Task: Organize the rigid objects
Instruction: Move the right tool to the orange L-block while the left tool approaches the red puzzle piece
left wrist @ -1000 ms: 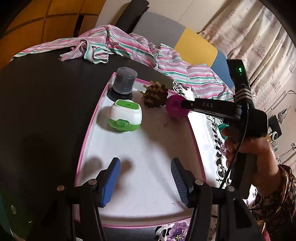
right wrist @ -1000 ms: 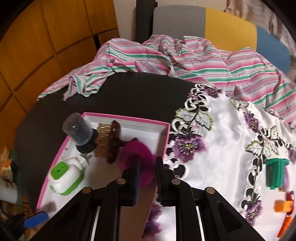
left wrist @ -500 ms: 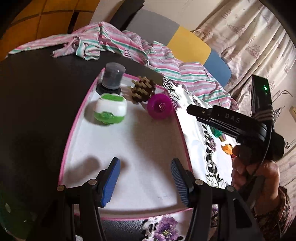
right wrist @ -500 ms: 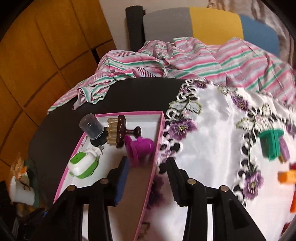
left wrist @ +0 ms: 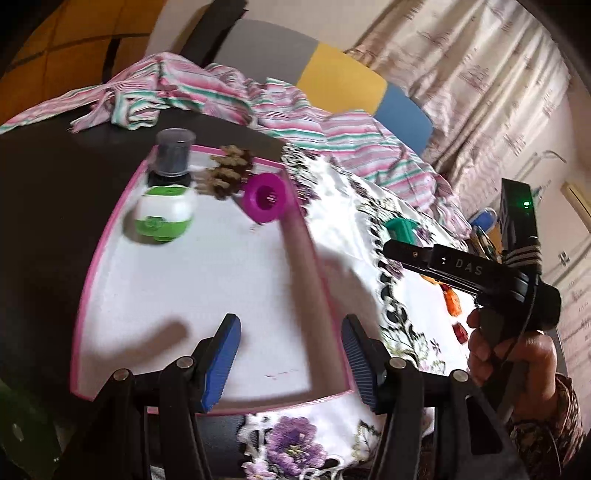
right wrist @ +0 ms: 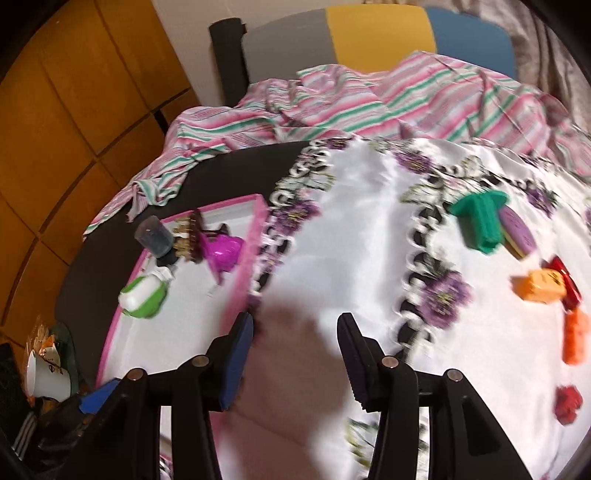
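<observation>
A pink-rimmed white tray (left wrist: 207, 280) holds a grey-capped bottle (left wrist: 173, 155), a green-and-white container (left wrist: 164, 214), a brown wooden brush (left wrist: 229, 171) and a magenta cup (left wrist: 265, 198) lying on its side at the far right corner. My left gripper (left wrist: 291, 332) hangs open over the tray's near end with nothing between its fingers. My right gripper (right wrist: 295, 332) is over the white embroidered cloth (right wrist: 351, 258), just right of the tray's rim; its jaws are opening and empty. A green plastic piece (right wrist: 480, 221) and an orange block (right wrist: 541, 288) lie on the cloth ahead to the right.
A striped garment (right wrist: 332, 110) is heaped at the table's far edge before a grey, yellow and blue chair (right wrist: 369, 33). More small red and orange pieces (right wrist: 574, 339) sit at the cloth's right side. A white cup (right wrist: 44, 373) stands off the table at the left.
The right gripper let go of the magenta cup, which stays in the tray, opened wider and moved right from the tray over the cloth. The left gripper shifted slightly, still open.
</observation>
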Motion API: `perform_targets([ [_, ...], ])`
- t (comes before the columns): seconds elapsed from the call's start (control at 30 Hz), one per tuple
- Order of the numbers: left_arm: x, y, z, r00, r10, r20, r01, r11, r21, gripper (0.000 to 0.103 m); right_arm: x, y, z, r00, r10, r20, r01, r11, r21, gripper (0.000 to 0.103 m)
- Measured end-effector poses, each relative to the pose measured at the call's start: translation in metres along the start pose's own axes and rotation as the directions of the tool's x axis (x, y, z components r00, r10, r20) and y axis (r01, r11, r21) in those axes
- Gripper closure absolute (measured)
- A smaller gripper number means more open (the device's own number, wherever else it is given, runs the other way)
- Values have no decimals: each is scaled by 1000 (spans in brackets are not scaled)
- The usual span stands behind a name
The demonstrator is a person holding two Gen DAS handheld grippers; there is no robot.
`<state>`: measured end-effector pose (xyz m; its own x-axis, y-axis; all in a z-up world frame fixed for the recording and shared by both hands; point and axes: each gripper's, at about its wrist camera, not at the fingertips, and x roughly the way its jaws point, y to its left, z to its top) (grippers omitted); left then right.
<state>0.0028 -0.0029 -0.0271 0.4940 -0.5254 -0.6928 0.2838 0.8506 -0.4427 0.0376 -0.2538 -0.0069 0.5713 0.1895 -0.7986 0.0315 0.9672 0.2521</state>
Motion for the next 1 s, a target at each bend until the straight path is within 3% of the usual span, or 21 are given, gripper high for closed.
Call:
perform_targets([
  [0.37, 6, -37, -11, 999, -31, -40, 35, 994, 104, 46, -35, -90, -25, 991, -131, -10, 130, 967, 220, 54],
  [0.47, 5, -42, -13, 999, -36, -38, 40, 992, 116, 46, -54, -127, -33, 972, -234, -29, 229, 904, 362, 54],
  [0.53, 5, -44, -14, 998, -40, -40, 44, 992, 119, 46, -66, -161, -39, 954, -289, -74, 287, 823, 490, 54],
  [0.6, 6, -47, -14, 998, -41, -45, 46, 991, 122, 46, -74, -196, -47, 942, -311, -122, 320, 735, 598, 54],
  [0.67, 5, -48, -15, 998, -41, -47, 47, 991, 128, 46, -76, -224, -52, 930, -323, -179, 358, 673, 647, 54],
  [0.77, 5, -50, -16, 998, -44, -51, 50, 990, 133, 46, -73, -250, -60, 925, -300, -234, 376, 624, 685, 54],
  [0.87, 7, -49, -16, 998, -44, -53, 50, 991, 127, 46, -71, -247, -52, 928, -292, -230, 369, 656, 658, 55],
  [0.97, 8, -50, -17, 997, -46, -58, 53, 991, 122, 46, -59, -227, -40, 959, -194, -205, 281, 722, 632, 55],
  [1.0, 8, -50, -17, 997, -46, -59, 53, 991, 124, 46, -53, -219, -36, 975, -122, -183, 212, 752, 624, 55],
])
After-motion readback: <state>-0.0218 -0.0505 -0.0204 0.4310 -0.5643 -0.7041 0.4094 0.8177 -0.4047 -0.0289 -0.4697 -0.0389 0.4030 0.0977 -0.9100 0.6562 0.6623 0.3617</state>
